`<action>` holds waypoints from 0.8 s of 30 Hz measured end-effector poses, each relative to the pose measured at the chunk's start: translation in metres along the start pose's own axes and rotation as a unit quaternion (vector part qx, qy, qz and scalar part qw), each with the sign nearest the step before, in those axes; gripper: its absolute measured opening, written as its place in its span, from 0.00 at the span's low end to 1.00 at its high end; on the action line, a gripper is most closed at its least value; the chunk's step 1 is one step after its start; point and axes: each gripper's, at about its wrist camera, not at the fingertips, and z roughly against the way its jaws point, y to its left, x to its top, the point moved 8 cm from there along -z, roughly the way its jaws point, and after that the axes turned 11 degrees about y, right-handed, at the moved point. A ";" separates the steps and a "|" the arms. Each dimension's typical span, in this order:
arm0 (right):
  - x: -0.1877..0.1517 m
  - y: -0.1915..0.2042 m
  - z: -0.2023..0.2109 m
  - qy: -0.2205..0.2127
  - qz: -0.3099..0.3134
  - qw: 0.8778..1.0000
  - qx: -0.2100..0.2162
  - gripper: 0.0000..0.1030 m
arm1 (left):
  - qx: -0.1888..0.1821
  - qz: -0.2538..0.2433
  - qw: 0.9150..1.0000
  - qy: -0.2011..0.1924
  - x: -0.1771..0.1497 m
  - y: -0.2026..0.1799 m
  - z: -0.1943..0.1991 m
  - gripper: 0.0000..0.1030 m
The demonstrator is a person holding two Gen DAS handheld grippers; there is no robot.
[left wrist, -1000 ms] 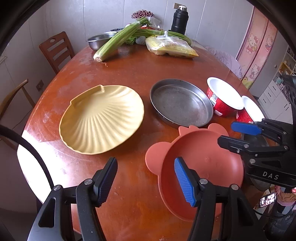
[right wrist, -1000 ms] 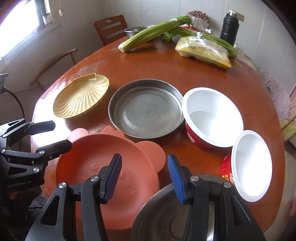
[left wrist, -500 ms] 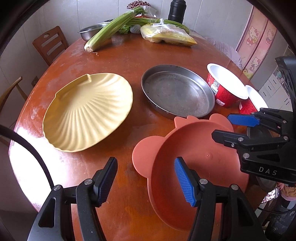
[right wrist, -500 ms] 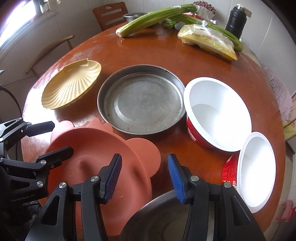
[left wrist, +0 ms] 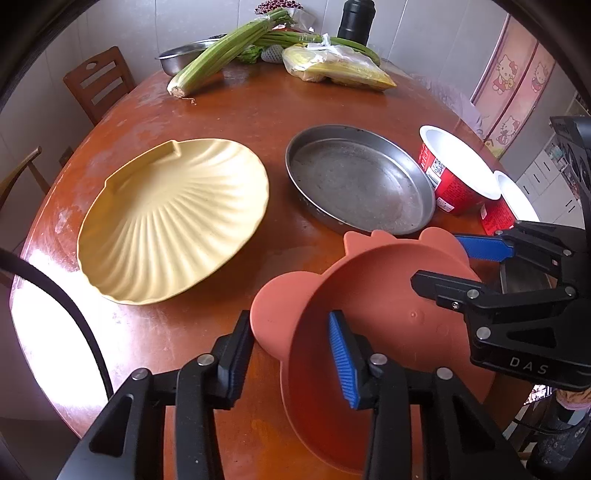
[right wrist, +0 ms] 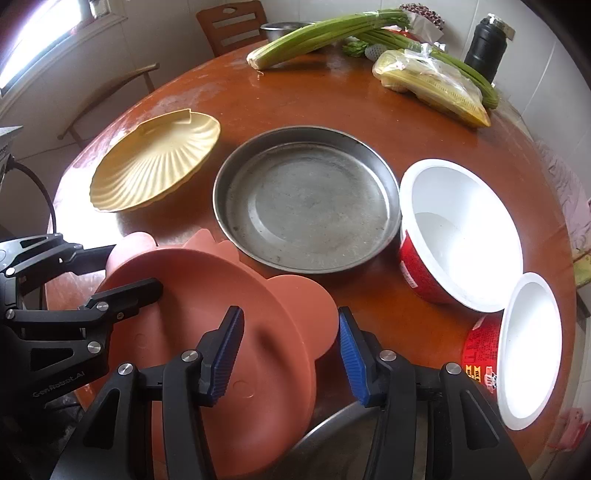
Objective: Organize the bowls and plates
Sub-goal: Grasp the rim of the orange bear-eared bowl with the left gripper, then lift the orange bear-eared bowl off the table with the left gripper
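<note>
On table: 1 pink plate (left wrist: 376, 295) | 2 red bowls (right wrist: 458, 236) | both grippers (left wrist: 286, 347) (right wrist: 291, 343) agape, seemingly unladen

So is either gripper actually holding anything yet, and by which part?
No. Both the left gripper and right gripper are open, each straddling an ear-shaped tab of the terracotta-pink plastic bear-eared bowl.

Terracotta-pink plastic eared bowl (left wrist: 373, 295), tilted, near table edge; yellow shell-shaped plate (left wrist: 173, 221) left; round steel pan (left wrist: 358, 184) centre; 2 red-and-white paper bowls (right wrist: 458, 236) right.

At the table's (right wrist: 295, 99) far edge you see celery (right wrist: 317, 33), a bagged corn packet (right wrist: 432, 86), a black flask (right wrist: 487, 48); wooden chair (left wrist: 98, 83) behind.
</note>
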 end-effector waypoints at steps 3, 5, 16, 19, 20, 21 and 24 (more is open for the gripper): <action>0.002 0.007 -0.001 -0.001 -0.001 1.000 0.005 0.51 | 0.004 0.006 1.000 0.000 -0.002 0.007 0.002 0.39; 0.004 0.014 -0.001 -0.001 0.001 1.000 0.011 0.51 | 0.009 0.011 1.000 -0.002 -0.004 0.013 0.003 0.39; 0.007 0.043 -0.007 0.002 0.003 1.000 0.029 0.52 | 0.018 0.049 0.999 -0.015 -0.013 0.045 0.011 0.39; 0.004 0.047 -0.012 0.013 0.003 0.999 0.033 0.52 | 0.010 0.051 0.998 -0.021 -0.016 0.045 0.016 0.39; 0.003 0.048 -0.012 0.011 0.004 0.999 0.030 0.52 | 0.007 0.053 0.998 -0.022 -0.017 0.045 0.017 0.39; 0.002 0.050 -0.012 0.011 0.005 0.999 0.029 0.52 | 0.004 0.053 0.998 -0.022 -0.018 0.044 0.018 0.39; -0.001 0.051 -0.011 0.011 0.003 0.999 0.032 0.51 | 0.000 0.055 0.998 -0.014 -0.022 0.044 0.013 0.39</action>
